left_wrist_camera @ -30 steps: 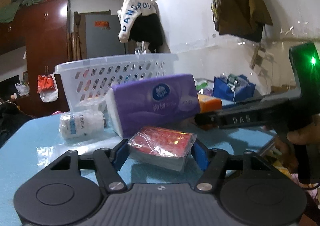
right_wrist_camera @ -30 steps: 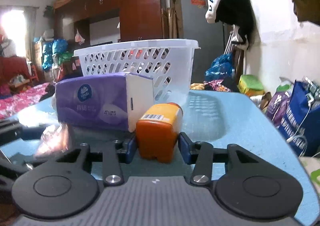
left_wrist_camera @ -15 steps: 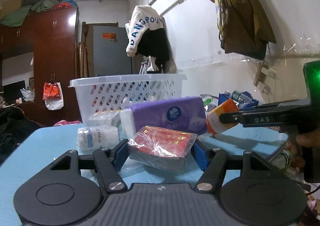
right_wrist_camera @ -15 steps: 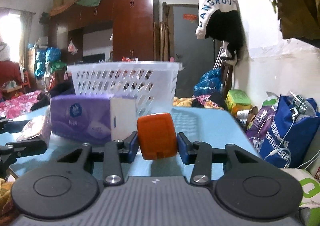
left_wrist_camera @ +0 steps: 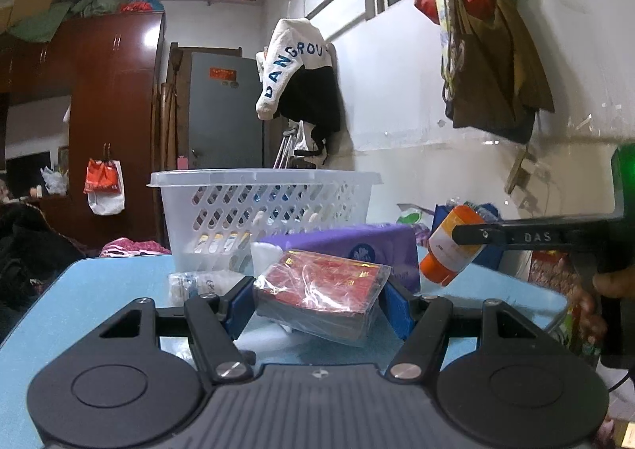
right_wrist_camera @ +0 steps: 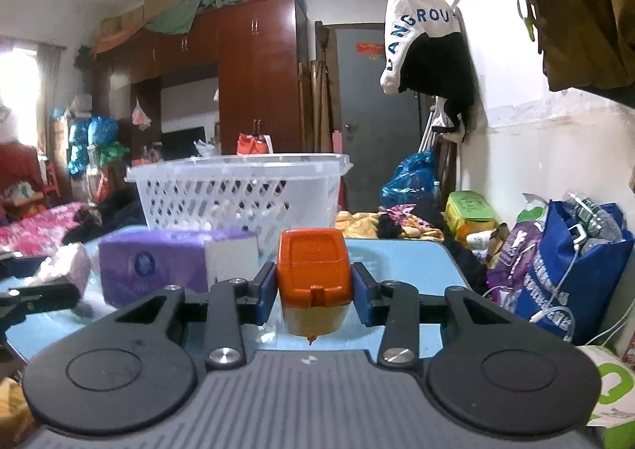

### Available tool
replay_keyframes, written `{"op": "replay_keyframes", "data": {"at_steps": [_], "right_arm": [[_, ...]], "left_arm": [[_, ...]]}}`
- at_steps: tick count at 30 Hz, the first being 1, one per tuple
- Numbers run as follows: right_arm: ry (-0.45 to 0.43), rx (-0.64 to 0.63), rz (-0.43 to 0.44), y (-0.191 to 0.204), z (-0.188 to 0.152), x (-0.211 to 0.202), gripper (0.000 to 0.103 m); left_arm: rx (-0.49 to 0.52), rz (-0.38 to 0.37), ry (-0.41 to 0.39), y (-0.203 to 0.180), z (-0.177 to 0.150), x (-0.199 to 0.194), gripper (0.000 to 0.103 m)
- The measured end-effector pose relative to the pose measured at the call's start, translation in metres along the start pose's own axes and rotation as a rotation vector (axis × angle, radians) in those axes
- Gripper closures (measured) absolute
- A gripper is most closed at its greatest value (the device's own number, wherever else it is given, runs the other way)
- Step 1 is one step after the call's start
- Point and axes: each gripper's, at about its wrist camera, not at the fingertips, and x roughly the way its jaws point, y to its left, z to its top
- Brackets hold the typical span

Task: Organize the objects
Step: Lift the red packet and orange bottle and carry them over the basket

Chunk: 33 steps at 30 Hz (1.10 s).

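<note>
My left gripper [left_wrist_camera: 317, 304] is shut on a red pack wrapped in clear plastic [left_wrist_camera: 323, 294] and holds it above the blue table [left_wrist_camera: 99, 290]. My right gripper [right_wrist_camera: 314, 292] is shut on an orange bottle [right_wrist_camera: 313, 278], lifted off the table with its cap toward the camera; the bottle also shows in the left wrist view [left_wrist_camera: 450, 250], tilted. A white slotted basket [left_wrist_camera: 262, 207] stands at the table's far side, also in the right wrist view [right_wrist_camera: 238, 191]. A purple tissue pack [right_wrist_camera: 170, 266] lies in front of it.
A small white bottle [left_wrist_camera: 198, 282] lies on the table left of the tissue pack [left_wrist_camera: 357, 246]. A blue bag [right_wrist_camera: 575, 270] and other bags stand off the table's right edge. A white wall is at the right.
Both grippers have risen from the table with their loads. The orange bottle has left the table and tipped from upright to lying along the fingers.
</note>
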Motion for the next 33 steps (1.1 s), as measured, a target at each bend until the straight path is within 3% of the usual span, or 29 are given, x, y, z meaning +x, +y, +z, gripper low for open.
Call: {"op": "replay_keyframes", "data": {"at_steps": [7,14,20,23,28,33], "right_arm": [[-0.011,0.023,0.022,-0.006,0.016,0.002,0.060],[-0.112,-0.037,0.045,0.013,0.077,0.002,0.060],[-0.090,-0.046,0.082,0.025,0.124,0.050,0.060],[-0.048,-0.043,0.095,0.027,0.131,0.075,0.060],[0.046,-0.080,0.031,0.031,0.128,0.118,0.060],[0.132,-0.091,-0.015,0.028,0.115,0.143,0.060]], "left_arm": [[-0.014,0.026,-0.023,0.011,0.017,0.000,0.033],[-0.033,0.013,-0.058,0.034,0.087,0.024,0.033],[-0.003,0.026,0.003,0.044,0.143,0.080,0.033],[-0.002,0.056,0.053,0.050,0.157,0.110,0.033],[-0.026,0.096,0.203,0.064,0.159,0.162,0.033],[-0.036,0.148,0.272,0.075,0.152,0.189,0.033]]}}
